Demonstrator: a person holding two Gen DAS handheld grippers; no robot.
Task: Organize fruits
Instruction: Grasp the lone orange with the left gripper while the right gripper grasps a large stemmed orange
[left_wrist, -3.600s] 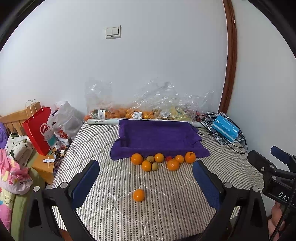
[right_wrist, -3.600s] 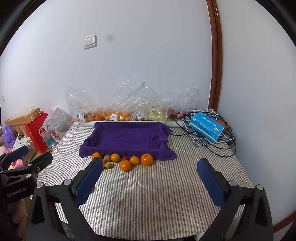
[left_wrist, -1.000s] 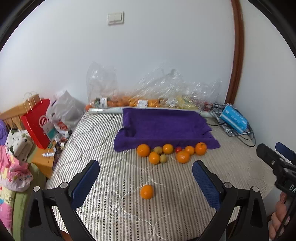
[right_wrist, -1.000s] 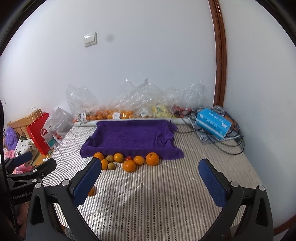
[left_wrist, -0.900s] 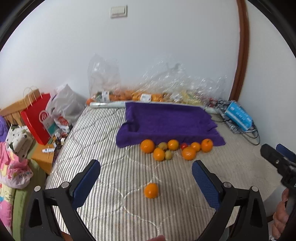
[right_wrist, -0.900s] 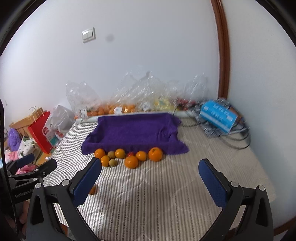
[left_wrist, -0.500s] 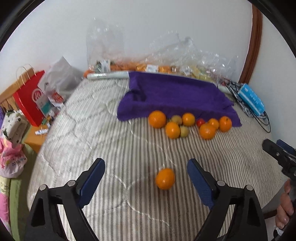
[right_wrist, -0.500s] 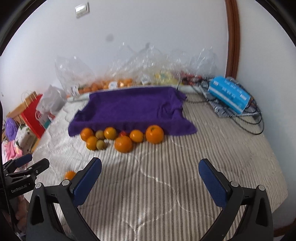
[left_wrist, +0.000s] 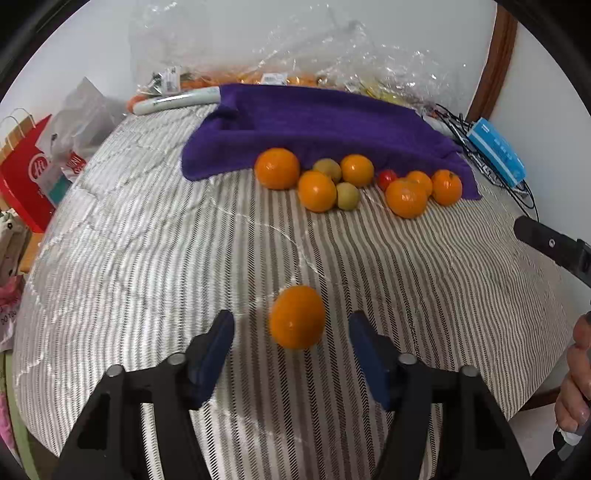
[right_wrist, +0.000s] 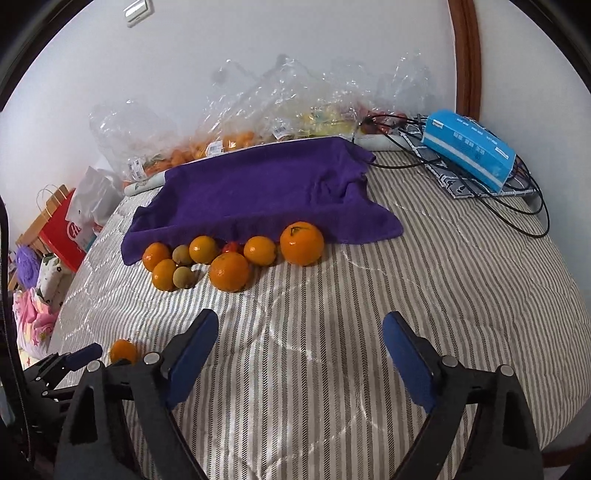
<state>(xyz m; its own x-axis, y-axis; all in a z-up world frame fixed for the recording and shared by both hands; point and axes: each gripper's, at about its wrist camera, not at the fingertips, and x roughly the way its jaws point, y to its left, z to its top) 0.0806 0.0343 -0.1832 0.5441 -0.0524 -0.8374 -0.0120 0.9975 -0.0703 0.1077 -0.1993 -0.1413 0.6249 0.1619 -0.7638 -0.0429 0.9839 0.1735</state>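
Observation:
A lone orange (left_wrist: 297, 316) lies on the striped mattress (left_wrist: 147, 258), between the blue pads of my open left gripper (left_wrist: 291, 338), not touched. It also shows small in the right wrist view (right_wrist: 123, 350). A cluster of oranges (left_wrist: 316, 191), two greenish fruits (left_wrist: 347, 195) and a small red fruit (left_wrist: 386, 178) lies along the front edge of a purple towel (left_wrist: 314, 122). In the right wrist view the cluster (right_wrist: 229, 271) lies beyond my open, empty right gripper (right_wrist: 301, 336), before the towel (right_wrist: 258, 184).
Clear plastic bags of fruit (right_wrist: 236, 122) line the wall behind the towel. A blue box (right_wrist: 467, 147) on cables sits at the back right. A red paper bag (left_wrist: 24, 177) and other bags stand off the mattress's left edge.
Both grippers have moved forward and tilted down toward the mattress. The left gripper has narrowed and come around the lone orange. The right gripper is nearer the cluster.

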